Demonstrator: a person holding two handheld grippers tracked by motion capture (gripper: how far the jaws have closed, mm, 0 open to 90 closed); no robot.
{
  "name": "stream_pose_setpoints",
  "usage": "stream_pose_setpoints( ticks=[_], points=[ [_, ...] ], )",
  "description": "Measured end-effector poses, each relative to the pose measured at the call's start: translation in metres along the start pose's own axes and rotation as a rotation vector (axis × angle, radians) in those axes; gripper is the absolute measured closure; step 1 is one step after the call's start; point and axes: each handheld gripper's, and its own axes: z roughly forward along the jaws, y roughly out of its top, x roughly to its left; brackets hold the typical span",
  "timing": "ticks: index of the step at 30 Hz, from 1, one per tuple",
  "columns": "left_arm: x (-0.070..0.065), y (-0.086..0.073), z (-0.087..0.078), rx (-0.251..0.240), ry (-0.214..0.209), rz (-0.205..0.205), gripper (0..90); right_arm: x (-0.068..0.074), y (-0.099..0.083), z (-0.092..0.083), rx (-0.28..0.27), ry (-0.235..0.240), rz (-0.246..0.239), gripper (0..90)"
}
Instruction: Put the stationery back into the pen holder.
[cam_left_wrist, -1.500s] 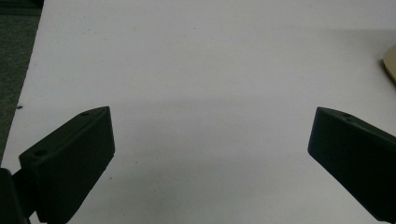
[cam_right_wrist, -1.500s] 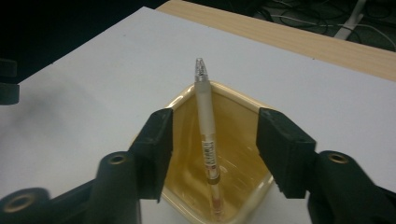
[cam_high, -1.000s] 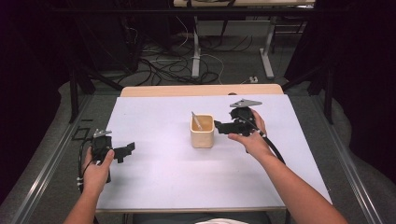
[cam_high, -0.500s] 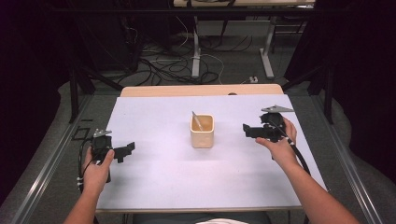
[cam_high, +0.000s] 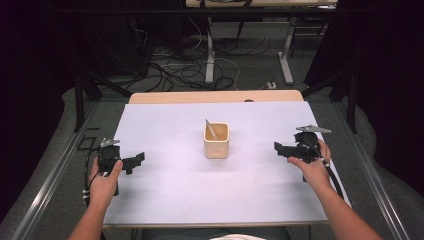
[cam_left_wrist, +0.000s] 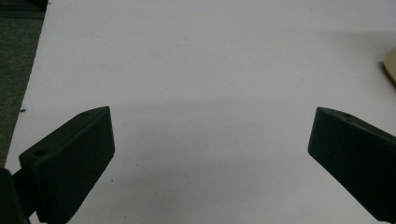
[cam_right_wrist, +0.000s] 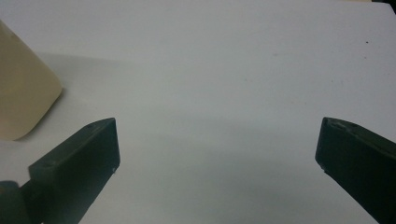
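Observation:
A cream square cup (cam_high: 216, 141) stands upright in the middle of the white table (cam_high: 165, 120), with a light-coloured utensil (cam_high: 211, 129) leaning inside it. My left gripper (cam_high: 135, 163) rests at the table's left side, jaws pointing toward the cup. In the left gripper view it (cam_left_wrist: 211, 126) is open over bare white surface, with the cup's edge (cam_left_wrist: 391, 67) at far right. My right gripper (cam_high: 279, 150) is well to the right of the cup. Its jaws have just been opening and it (cam_right_wrist: 215, 133) stands open with nothing between them, the cup (cam_right_wrist: 21, 93) at left.
A wooden strip (cam_high: 215, 96) runs along the table's far edge. Metal rails (cam_high: 55, 170) flank both sides. Cables (cam_high: 170, 70) and table legs (cam_high: 210, 50) lie on the grey floor beyond.
My right gripper has moved from right beside the cup out to the right and a little nearer the person. The left gripper and the cup have stayed put.

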Motion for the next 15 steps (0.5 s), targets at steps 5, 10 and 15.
stream_pose_setpoints(
  ticks=[5, 10, 15],
  points=[
    [0.000, 0.000, 0.000, -0.002, 0.000, -0.004, 0.5, -0.008, -0.007, 0.004, -0.004, -0.008, 0.025, 0.0],
    [0.000, 0.000, 0.000, -0.001, 0.000, -0.003, 0.5, -0.017, -0.013, 0.006, -0.003, -0.024, 0.062, 0.0],
    [0.000, -0.001, 0.000, 0.004, 0.000, 0.001, 0.5, -0.027, -0.017, 0.006, -0.011, -0.048, 0.089, 0.8]
  ],
)
